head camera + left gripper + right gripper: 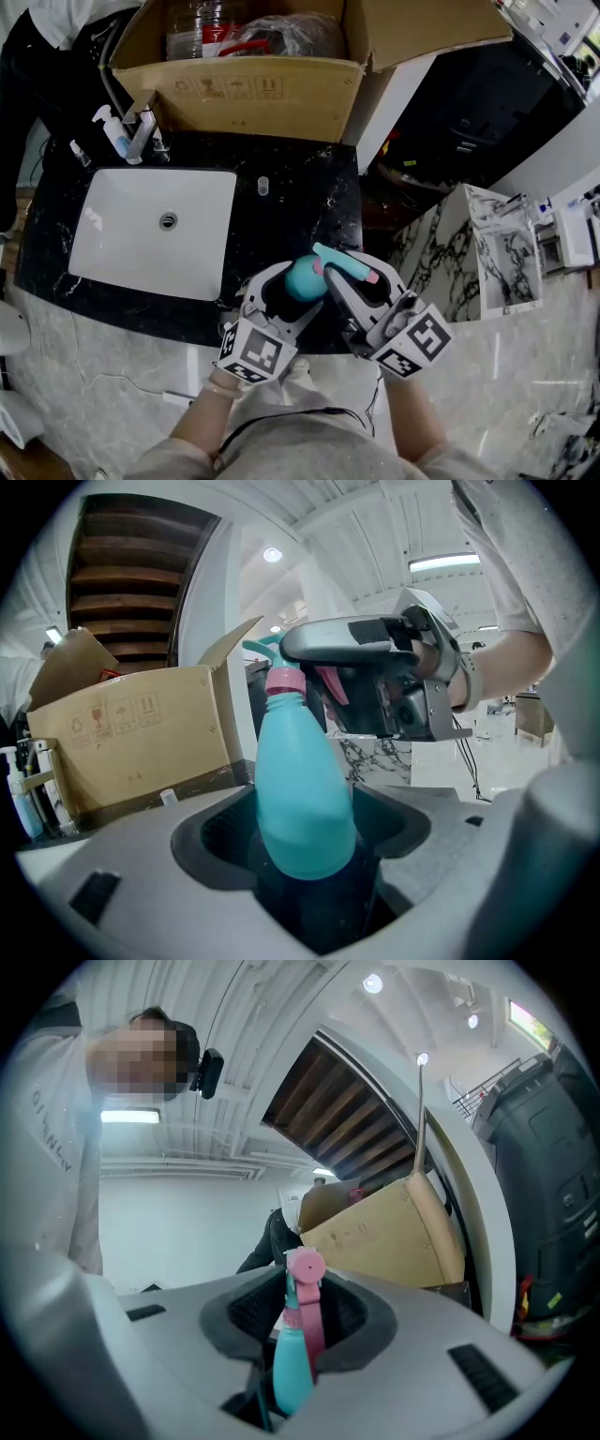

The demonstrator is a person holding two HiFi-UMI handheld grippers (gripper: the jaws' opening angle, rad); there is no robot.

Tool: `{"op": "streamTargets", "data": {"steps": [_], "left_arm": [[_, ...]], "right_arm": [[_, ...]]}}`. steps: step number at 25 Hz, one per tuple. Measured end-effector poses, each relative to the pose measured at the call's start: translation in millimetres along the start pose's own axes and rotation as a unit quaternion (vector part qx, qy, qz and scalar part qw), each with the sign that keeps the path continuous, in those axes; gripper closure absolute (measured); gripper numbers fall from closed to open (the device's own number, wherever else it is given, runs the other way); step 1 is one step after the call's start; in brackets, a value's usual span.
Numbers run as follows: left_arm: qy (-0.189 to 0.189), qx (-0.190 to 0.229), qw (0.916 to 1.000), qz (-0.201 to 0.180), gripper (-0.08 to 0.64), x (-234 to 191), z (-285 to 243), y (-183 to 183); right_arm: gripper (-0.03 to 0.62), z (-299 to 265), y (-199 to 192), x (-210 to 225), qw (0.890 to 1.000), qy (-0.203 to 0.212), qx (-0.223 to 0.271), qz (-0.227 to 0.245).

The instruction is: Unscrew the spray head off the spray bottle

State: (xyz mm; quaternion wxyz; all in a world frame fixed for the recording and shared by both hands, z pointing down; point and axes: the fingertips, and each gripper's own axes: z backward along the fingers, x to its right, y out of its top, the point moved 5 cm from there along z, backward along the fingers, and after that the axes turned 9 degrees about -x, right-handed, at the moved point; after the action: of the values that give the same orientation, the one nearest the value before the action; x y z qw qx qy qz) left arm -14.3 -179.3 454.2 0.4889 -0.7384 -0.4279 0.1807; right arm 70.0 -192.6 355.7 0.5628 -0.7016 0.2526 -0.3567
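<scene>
Both forearms come in from the lower edge of the head view and bring the two tools close together. The left wrist [221, 382] is bare, and the left hand itself is hidden behind the marker cube [251, 352] of its tool. The left gripper [289, 295] reaches forward and a little to the right. The right gripper [349, 281] reaches forward and to the left, so the two tips meet at an angle, with the right tips just beyond the left tips.

The spray bottle [302, 277], a teal one, sits between the jaws of the left gripper. These jaws stand wide and are closed on its broad body. In the left gripper view the long axis of the bottle runs along the jaws. Its bottom is deep in the throat of the tool, and its neck points away from the tool and upward, leaning slightly to the left. A pink collar [284, 682] sits on the neck.

The spray head [302, 1321] is between the jaws of the right gripper, which are closed narrowly on it. Its long axis lies roughly along these jaws, and the round pink nozzle [305, 1267] faces back toward the body of the right gripper.

Beyond the tips of both tools lies a black marble counter [300, 202]. A white sink [122, 234] is to the far left of them, and a cardboard box [253, 94] is farther beyond.
</scene>
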Motion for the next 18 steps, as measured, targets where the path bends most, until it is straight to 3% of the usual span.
{"op": "streamTargets", "data": {"steps": [9, 18], "left_arm": [[0.004, 0.003, 0.9999, -0.009, 0.230, 2, 1, 0], [0.020, 0.025, 0.9991, 0.028, 0.229, -7, 20, 5]], "right_arm": [[0.497, 5, 19, 3, 1.000, -0.002, 0.003, -0.012], [0.497, 11, 38, 0, 1.000, 0.008, 0.020, -0.014]]}}
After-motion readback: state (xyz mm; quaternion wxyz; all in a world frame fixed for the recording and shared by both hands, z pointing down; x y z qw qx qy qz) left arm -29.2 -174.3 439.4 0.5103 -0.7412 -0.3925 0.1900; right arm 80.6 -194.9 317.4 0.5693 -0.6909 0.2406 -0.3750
